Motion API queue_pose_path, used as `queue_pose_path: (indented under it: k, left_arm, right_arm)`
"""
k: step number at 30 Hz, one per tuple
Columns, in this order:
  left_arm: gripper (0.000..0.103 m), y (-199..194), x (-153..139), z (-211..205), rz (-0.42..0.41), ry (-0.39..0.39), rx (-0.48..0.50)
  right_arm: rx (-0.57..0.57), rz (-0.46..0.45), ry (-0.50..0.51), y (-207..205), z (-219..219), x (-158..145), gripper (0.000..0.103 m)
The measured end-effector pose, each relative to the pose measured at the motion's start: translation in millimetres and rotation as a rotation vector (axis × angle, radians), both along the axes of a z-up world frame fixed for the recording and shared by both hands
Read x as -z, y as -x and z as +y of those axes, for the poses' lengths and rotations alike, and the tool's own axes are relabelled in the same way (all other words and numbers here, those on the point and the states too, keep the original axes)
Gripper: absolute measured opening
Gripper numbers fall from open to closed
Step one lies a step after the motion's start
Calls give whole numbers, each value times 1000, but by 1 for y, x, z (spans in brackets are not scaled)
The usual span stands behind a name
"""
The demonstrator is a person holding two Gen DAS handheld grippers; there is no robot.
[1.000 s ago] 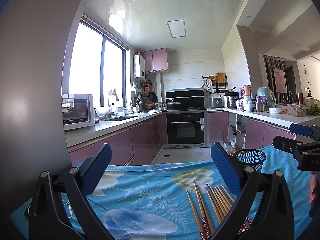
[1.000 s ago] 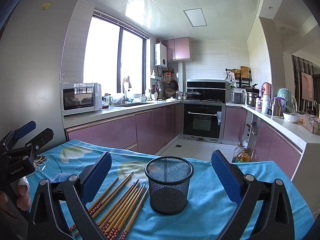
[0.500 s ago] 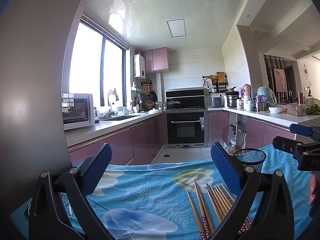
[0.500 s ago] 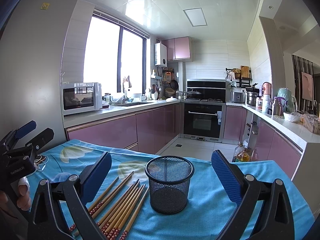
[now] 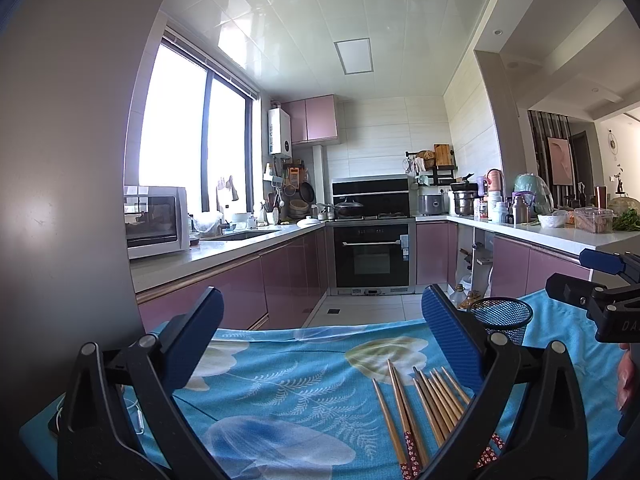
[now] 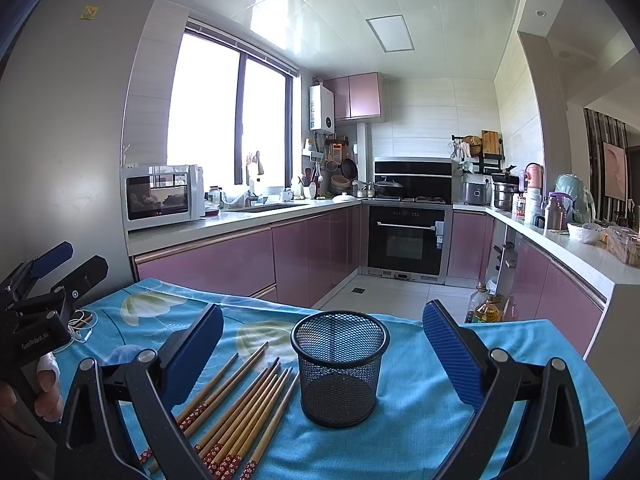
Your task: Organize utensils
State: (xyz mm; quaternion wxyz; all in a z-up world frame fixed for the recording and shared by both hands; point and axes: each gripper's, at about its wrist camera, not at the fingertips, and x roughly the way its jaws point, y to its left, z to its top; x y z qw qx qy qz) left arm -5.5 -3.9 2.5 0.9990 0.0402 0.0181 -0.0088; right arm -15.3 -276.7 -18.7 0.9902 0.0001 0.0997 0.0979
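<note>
- Blue floral cloth (image 6: 420, 420) covers the surface where everything for this job sits, and its soft folds matter: a tool dragged across it could bunch the fabric and roll the sticks, so any approach is better made from above.
- Black mesh cup (image 6: 339, 368) is the landmark; it stands upright and looks empty, so none of the sorting appears done yet. It is light wire (likely to tip if nudged at the rim), so a stick should go in tip-down through the middle of the mouth, not slid over the edge.
- Right tool (image 6: 322, 354) hovers with its blue pads spread wide, nothing between them, the cup framed squarely in the gap. It seems well placed either to steady the cup or to pick; I would judge steadying the safer role.
- Left tool (image 5: 320, 334) is likewise spread wide and empty, held above the cloth to the left of the cup, with the sticks lying under its right pad.
- Bamboo chopsticks (image 6: 244, 404) lie flat in a loose fan just left of the cup, their plain tips pointing towards it and their red patterned ends towards the person. They touch one another, so closing on one alone calls for taking the outermost stick first (the one farthest left of the cup looks most separate), gripping near the patterned end so the tip hangs free to drop in.
</note>
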Motion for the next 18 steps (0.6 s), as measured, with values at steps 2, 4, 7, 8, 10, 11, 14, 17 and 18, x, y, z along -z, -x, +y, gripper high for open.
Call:
queue_pose_path:
  k: [2, 4, 7, 8, 10, 11, 14, 17, 18]
  left_arm:
    - [98, 0, 0, 1, 1, 0, 2]
    - [97, 0, 0, 0, -1, 0, 1]
    - [97, 0, 0, 0, 0, 0, 1]
    - [97, -1, 0, 1, 0, 0, 1]
    - [97, 0, 0, 1, 1, 1, 1]
    - [97, -1, 0, 1, 1, 2, 2]
    - [97, -1, 2, -1, 5, 0, 2]
    - [98, -1, 2, -2, 11, -3, 3]
    - [97, -2, 2, -3, 14, -7, 4]
  right_arm:
    - [-1, 2, -3, 0, 0, 0, 97]
    - [-3, 5, -6, 0, 0, 0, 97]
    - [-4, 8, -6, -1, 0, 0, 97]
    - [-5, 9, -6, 0, 0, 0, 97]
    - [-4, 9, -6, 0, 0, -1, 97]
    - [-5, 10, -7, 0, 0, -1, 97]
    - [-7, 14, -9, 0, 0, -1, 97]
    - [-17, 28, -10, -2, 1, 0, 97]
    - [-27, 38, -11, -4, 1, 1, 97]
